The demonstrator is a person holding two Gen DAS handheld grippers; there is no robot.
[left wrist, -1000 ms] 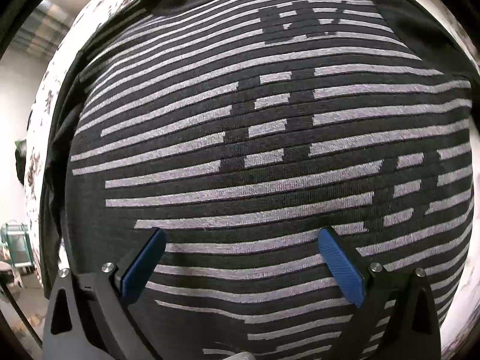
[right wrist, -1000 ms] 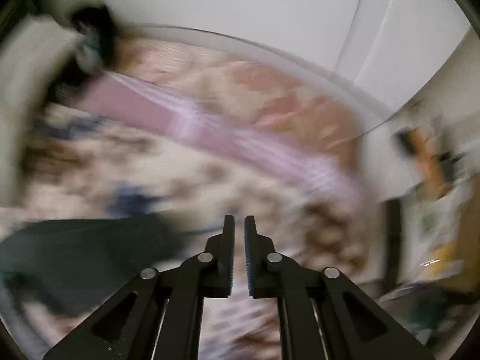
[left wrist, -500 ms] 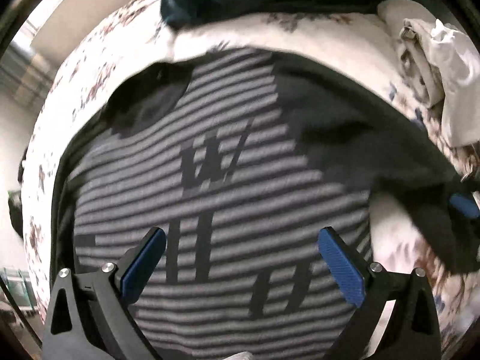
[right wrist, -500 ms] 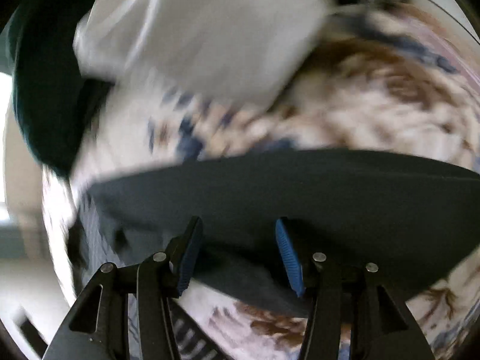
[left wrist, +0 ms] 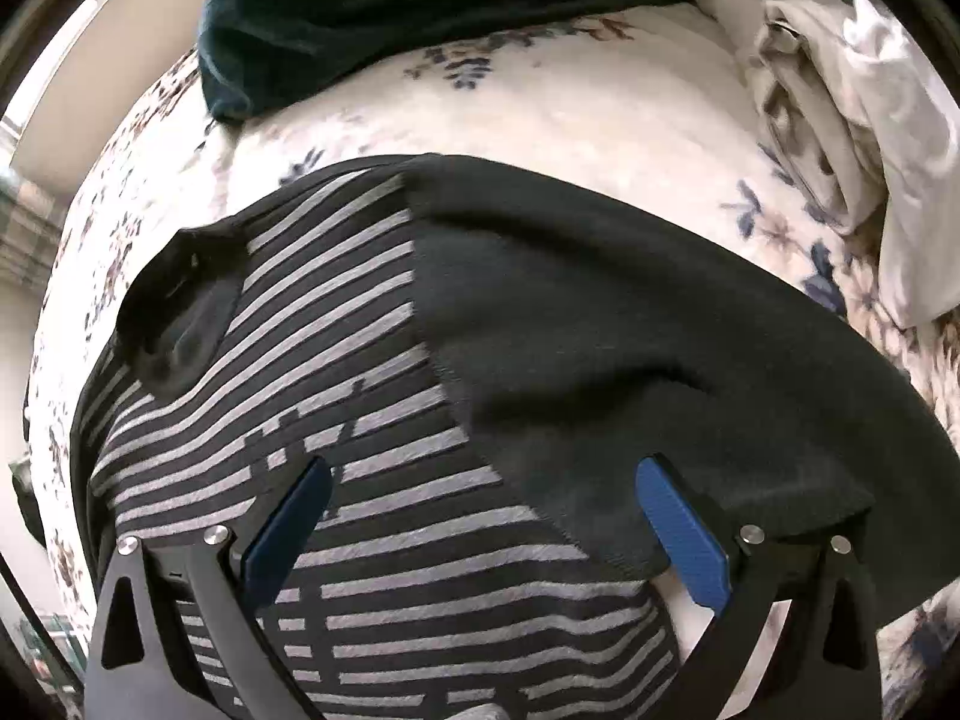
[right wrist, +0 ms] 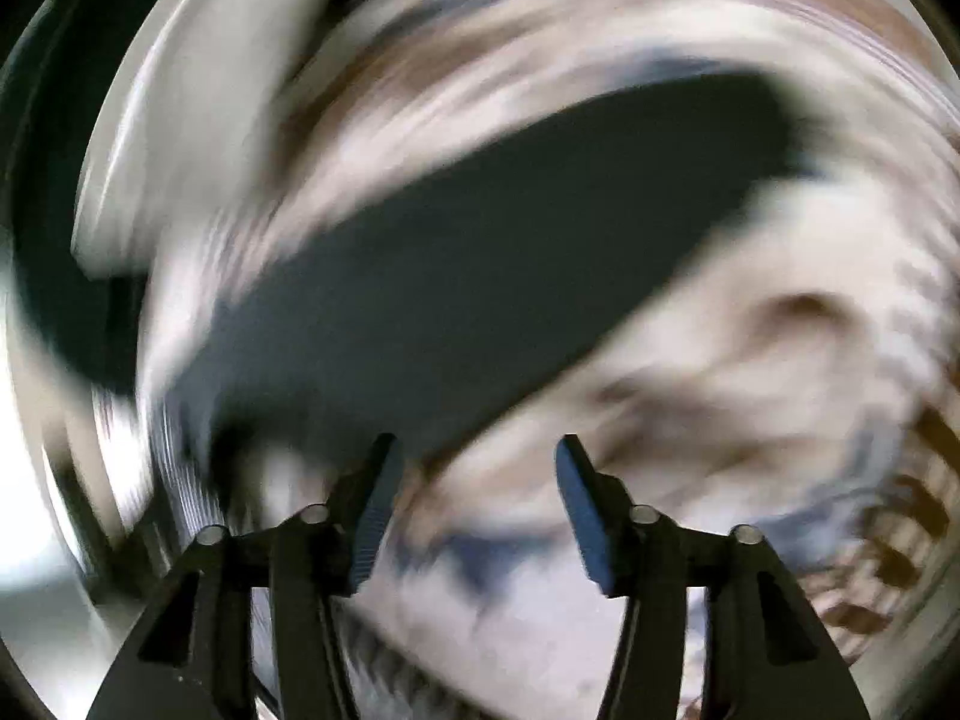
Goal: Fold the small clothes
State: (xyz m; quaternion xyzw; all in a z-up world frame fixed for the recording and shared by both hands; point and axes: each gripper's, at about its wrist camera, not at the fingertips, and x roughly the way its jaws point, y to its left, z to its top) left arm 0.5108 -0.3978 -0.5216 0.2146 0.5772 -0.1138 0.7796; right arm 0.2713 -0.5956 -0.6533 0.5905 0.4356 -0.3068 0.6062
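A black shirt with grey stripes (left wrist: 372, 396) lies on a flowered bedspread (left wrist: 540, 114). Its plain black right side (left wrist: 630, 348) is folded over the striped front. My left gripper (left wrist: 480, 522) hovers open just above the shirt's lower part, with nothing between its blue pads (left wrist: 684, 534). The right wrist view is heavily blurred by motion. In it my right gripper (right wrist: 474, 504) stands open over the bedspread, just below the edge of the same black cloth (right wrist: 480, 276), which shows as a dark slanted shape.
A dark teal garment (left wrist: 372, 6) lies at the far edge of the bed. A pile of beige and white clothes (left wrist: 858, 120) sits at the right. The bed's edge and a pale wall (left wrist: 90, 78) show at the left.
The left gripper has drawn back, bringing more of the shirt and bed into sight. The black side now lies folded over the stripes. The right gripper went from shut to open and keeps swinging.
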